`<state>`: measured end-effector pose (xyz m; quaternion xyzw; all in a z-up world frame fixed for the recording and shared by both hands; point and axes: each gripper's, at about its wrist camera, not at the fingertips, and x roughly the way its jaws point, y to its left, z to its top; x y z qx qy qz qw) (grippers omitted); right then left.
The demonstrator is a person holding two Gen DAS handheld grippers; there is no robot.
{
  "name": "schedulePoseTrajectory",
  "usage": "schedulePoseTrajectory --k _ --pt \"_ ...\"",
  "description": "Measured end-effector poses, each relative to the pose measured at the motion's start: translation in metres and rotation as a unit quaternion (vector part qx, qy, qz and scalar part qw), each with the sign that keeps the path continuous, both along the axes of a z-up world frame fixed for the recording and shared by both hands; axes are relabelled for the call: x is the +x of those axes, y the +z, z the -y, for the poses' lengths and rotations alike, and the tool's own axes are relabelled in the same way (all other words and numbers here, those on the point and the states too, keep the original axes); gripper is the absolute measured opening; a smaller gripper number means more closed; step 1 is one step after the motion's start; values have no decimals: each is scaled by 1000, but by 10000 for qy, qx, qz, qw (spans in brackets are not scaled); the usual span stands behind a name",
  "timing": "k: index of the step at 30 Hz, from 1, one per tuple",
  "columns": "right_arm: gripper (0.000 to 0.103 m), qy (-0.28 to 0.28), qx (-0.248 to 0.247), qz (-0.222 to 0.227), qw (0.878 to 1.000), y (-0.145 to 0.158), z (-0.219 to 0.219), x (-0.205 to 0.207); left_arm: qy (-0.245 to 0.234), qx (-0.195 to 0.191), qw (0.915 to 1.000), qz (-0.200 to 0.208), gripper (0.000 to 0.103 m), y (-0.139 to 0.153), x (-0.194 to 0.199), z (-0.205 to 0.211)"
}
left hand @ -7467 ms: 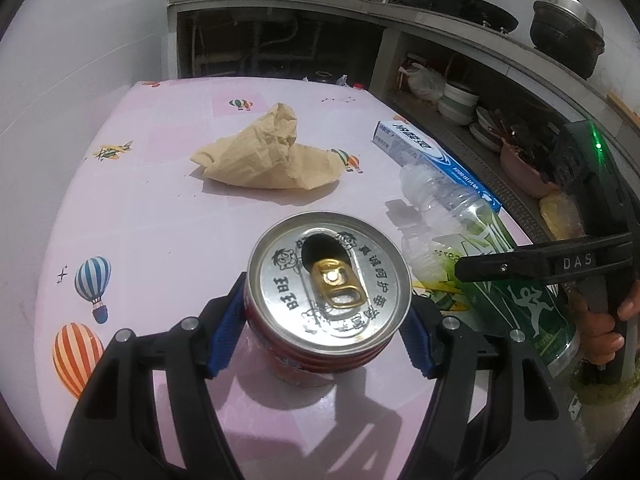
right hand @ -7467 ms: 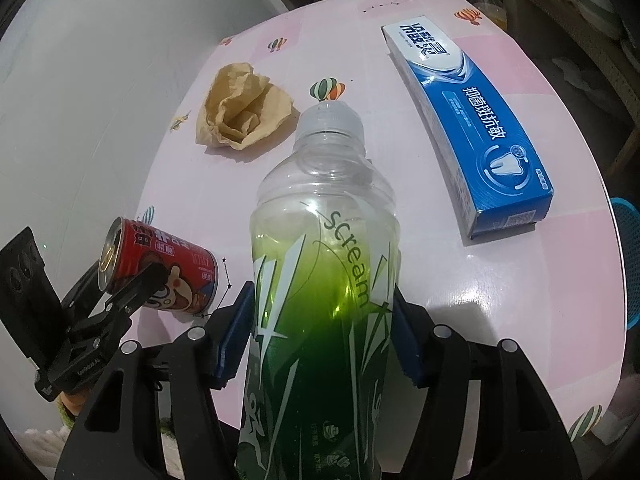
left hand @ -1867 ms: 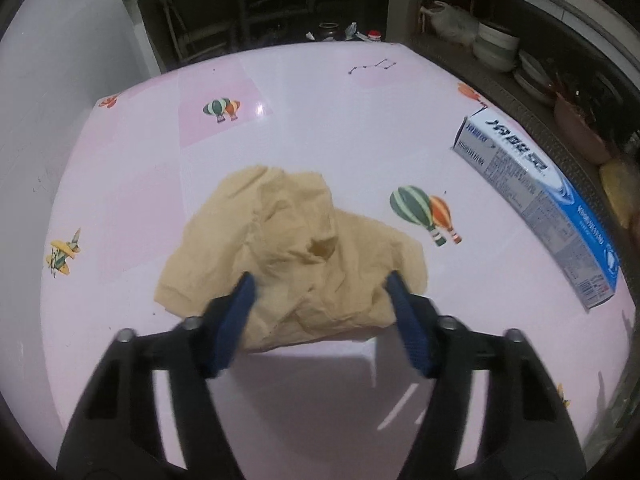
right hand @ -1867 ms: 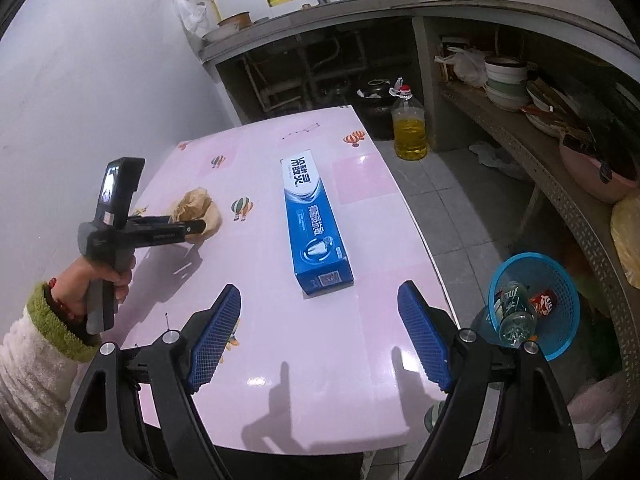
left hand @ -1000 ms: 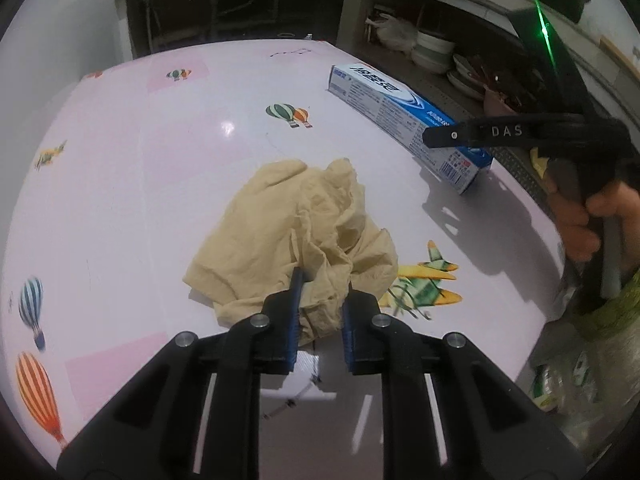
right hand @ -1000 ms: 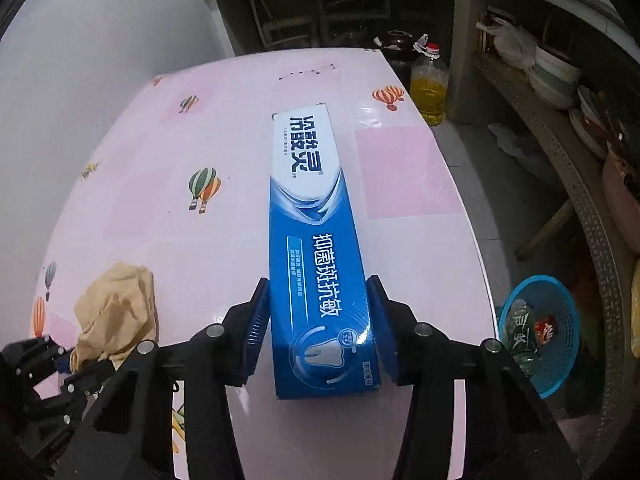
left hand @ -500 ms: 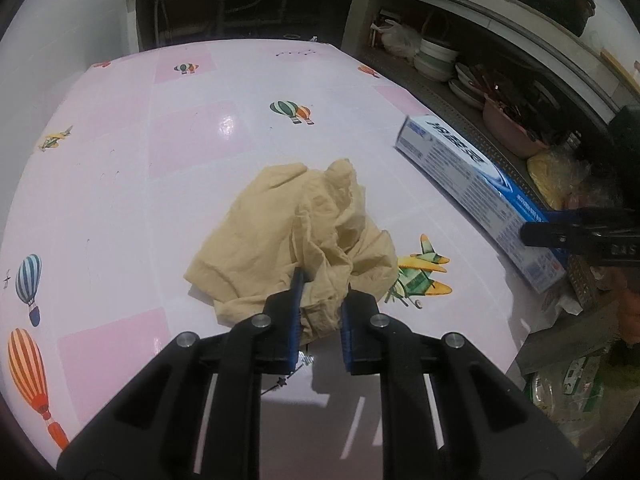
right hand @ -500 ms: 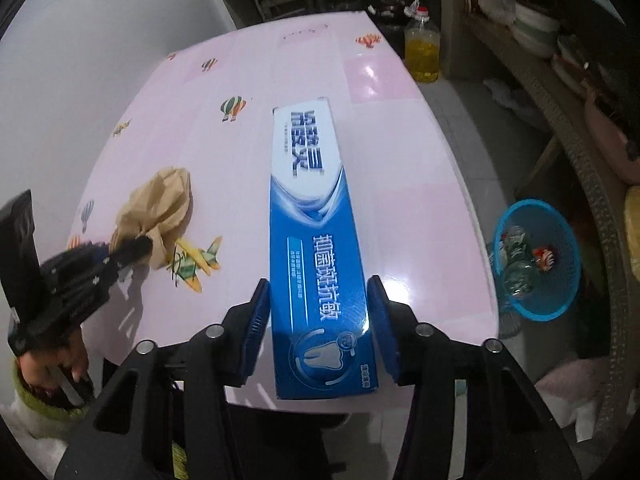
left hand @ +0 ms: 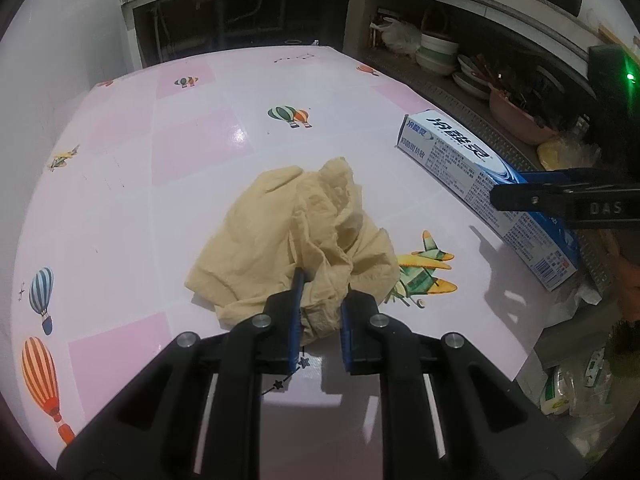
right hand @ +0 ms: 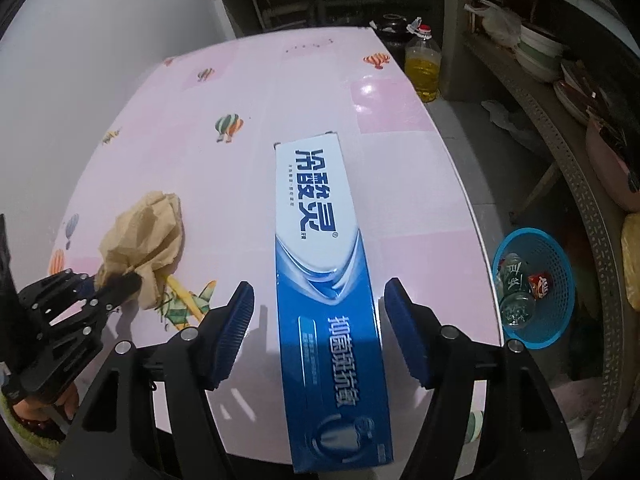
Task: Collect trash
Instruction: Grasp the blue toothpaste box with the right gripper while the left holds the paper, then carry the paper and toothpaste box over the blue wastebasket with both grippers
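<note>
A crumpled tan paper [left hand: 296,232] lies on the pink table [left hand: 192,148], and my left gripper [left hand: 320,312] is shut on its near edge. From the right wrist view the paper [right hand: 144,236] and the left gripper [right hand: 116,284] are at the left. A blue and white toothpaste box [right hand: 316,208] lies lengthwise between the pads of my right gripper [right hand: 319,296]. Those jaws are opening, with a gap on each side of the box. The box's near end reaches the table's edge. In the left wrist view the box [left hand: 472,176] is at the right, with the right gripper [left hand: 560,200] over it.
A blue basket [right hand: 536,280] on the floor right of the table [right hand: 280,80] holds a bottle and a red can. A bottle of yellow oil [right hand: 422,64] stands on the floor behind the table. Shelves with bowls [left hand: 436,52] run along the right. A white wall is at the left.
The right gripper carried the toothpaste box toward the table's near right edge, and its pads have now parted from it. The left gripper stays shut on the paper.
</note>
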<state>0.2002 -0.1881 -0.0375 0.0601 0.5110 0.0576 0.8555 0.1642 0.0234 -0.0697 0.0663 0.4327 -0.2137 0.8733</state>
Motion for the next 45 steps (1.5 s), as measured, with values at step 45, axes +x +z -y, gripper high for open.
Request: schedulePoseTrajectory --k 45 --pt "45 -1361 1494 1263 9712 31 96 -77 -570 -411 9961 540 13 67 -7 56"
